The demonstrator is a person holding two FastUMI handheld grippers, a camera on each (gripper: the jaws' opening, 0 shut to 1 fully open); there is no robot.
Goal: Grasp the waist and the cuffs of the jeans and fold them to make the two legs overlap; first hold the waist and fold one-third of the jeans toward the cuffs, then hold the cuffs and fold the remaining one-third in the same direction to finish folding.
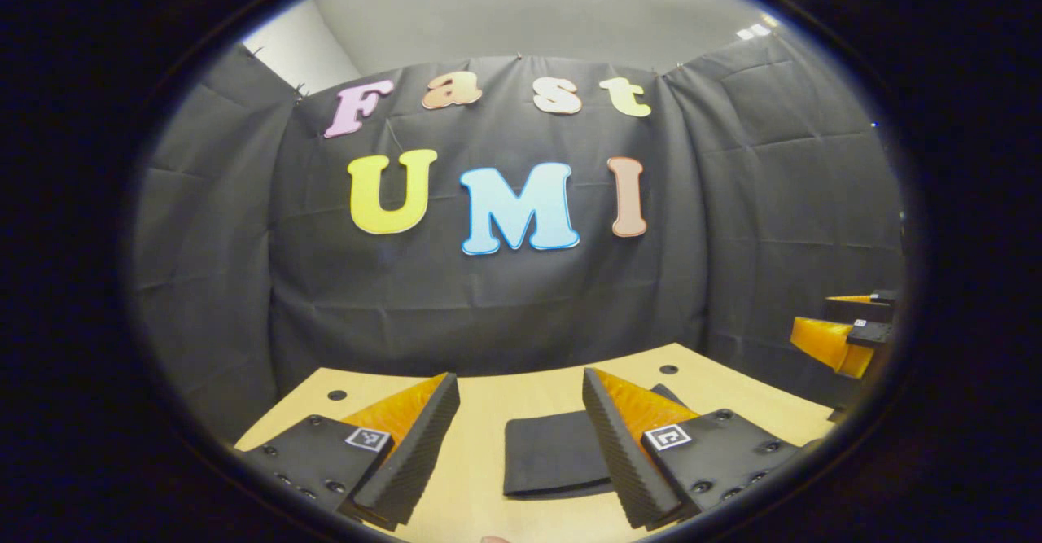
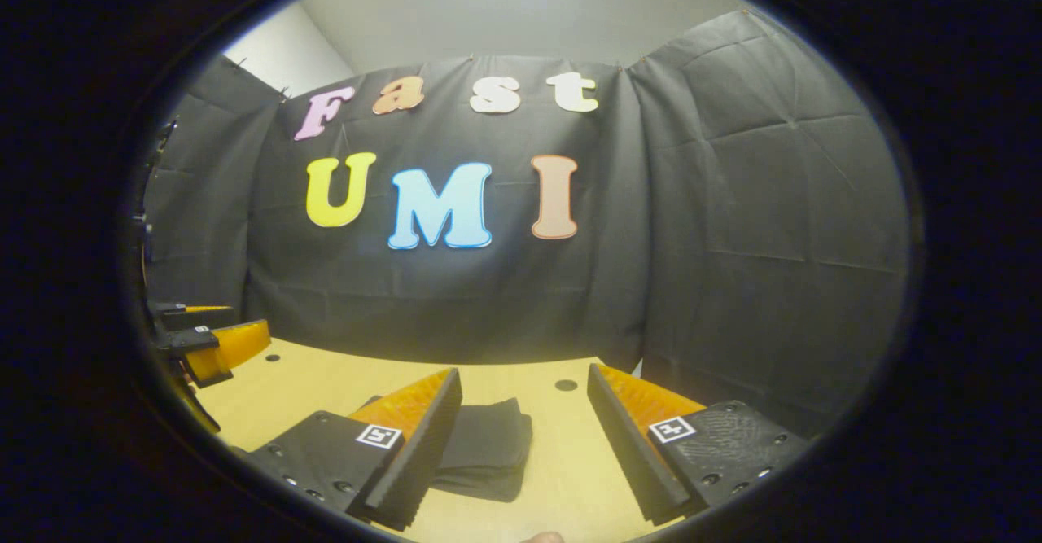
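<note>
Jeans [image 1: 553, 453] are seen as a compact dark bundle lying flat on the table [image 1: 488, 400], near its middle and well short of the far edge. Judged from that small, squared shape, the folding appears to be finished or very nearly so; no waist or cuffs can be told apart in the bundle. If anything is left, the next move would call only for the layers to be squared up or for the tools to be drawn clear without the cloth being dragged.

In the left gripper view, the left gripper [image 1: 521, 445] is held wide open above the table, with nothing between its fingers; the bundle is seen beyond the gap, partly hidden behind one finger, and no contact can be made out. In the right gripper view, the right gripper [image 2: 525, 445] is likewise spread wide and holds nothing, with the jeans [image 2: 484, 449] lying beyond its fingers, toward the other gripper's side.
</note>
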